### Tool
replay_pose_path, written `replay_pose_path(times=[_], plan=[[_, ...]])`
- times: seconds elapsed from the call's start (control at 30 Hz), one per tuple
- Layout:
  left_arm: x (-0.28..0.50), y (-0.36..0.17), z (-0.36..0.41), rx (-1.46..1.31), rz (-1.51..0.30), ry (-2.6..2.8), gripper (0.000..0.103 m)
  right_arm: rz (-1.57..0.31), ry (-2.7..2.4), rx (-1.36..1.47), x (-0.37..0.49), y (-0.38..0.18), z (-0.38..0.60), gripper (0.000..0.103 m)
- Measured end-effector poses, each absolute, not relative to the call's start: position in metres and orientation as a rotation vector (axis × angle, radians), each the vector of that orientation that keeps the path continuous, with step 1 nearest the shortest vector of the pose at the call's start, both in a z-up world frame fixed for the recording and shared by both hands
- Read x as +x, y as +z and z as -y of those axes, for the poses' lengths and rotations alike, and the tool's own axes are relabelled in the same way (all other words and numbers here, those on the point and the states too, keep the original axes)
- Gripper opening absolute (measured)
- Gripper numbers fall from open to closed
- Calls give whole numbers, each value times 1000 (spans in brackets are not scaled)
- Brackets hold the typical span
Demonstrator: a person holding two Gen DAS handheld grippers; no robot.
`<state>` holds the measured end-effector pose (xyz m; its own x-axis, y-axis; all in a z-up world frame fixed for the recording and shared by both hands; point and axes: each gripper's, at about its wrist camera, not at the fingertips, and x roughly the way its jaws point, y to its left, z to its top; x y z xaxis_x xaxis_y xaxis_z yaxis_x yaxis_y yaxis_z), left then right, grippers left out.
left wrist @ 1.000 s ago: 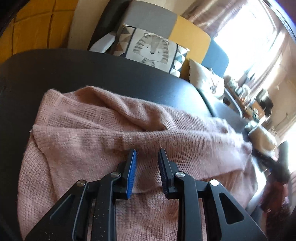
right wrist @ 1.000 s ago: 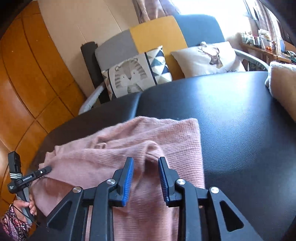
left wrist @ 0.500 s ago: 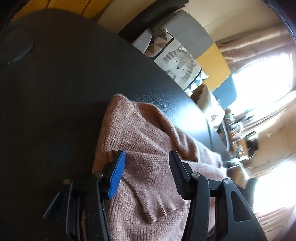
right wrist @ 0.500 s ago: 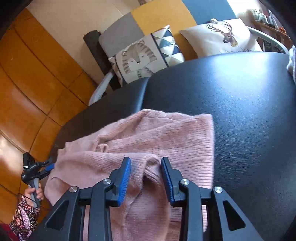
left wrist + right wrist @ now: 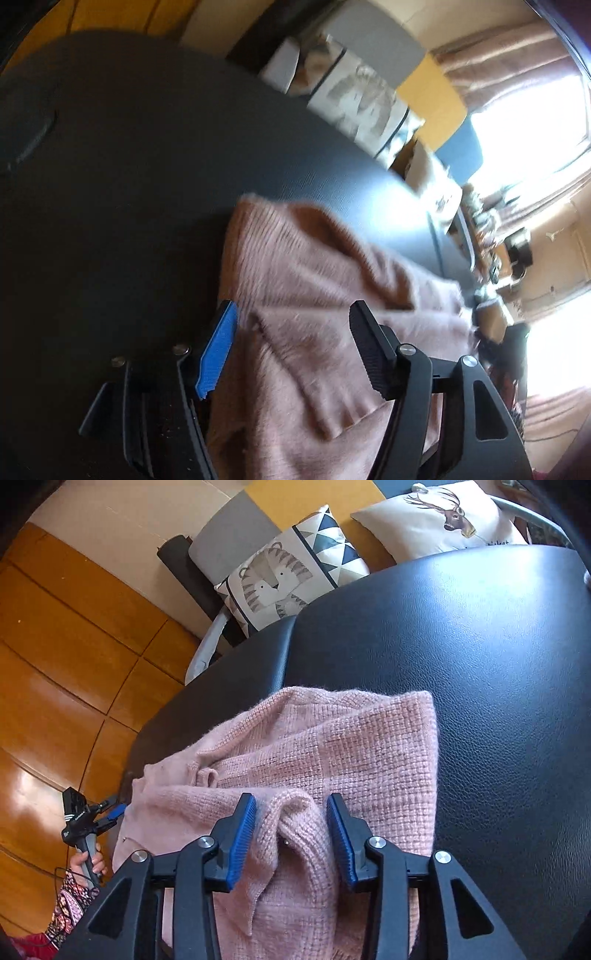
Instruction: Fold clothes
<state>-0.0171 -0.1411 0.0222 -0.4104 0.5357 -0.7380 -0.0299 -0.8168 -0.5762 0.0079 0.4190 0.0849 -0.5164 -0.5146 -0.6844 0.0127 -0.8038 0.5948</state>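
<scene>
Knitwear, a fuzzy pink sweater [image 5: 332, 760], lies bunched on your black padded leather table [image 5: 498, 646]. Your left gripper [image 5: 291, 350] and right gripper [image 5: 291, 834] straddle folds, jaws opening, released.

Daylight floods in through my window [image 5: 532, 122], blown out white. My left view is smeared with motion blur, its table [image 5: 129, 184] dim. My right view is sharp, with glare on the floor [image 5: 33, 786] and bent edges.
</scene>
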Motion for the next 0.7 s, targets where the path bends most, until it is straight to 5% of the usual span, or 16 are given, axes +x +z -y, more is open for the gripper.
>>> replay_pose_path(times=[0.23,0.4,0.43,0.5,0.57,0.7], plan=[[-12,19,149,-1390,833,2220,66,753,-2314,1332,6,83,-417,41],[-7,26,126,-1386,624,2326,66,749,-2310,1324,6,80,-416,41],[-5,28,117,-1389,526,2363,63,731,-2324,1322,7,81,-414,41],[0,31,99,-1391,329,2428,35,657,-2369,1313,10,82,-407,40],[6,34,86,-1373,228,2448,17,558,-2424,1309,15,85,-398,18],[24,57,79,-1265,169,2500,10,530,-2470,1241,28,96,-391,12]])
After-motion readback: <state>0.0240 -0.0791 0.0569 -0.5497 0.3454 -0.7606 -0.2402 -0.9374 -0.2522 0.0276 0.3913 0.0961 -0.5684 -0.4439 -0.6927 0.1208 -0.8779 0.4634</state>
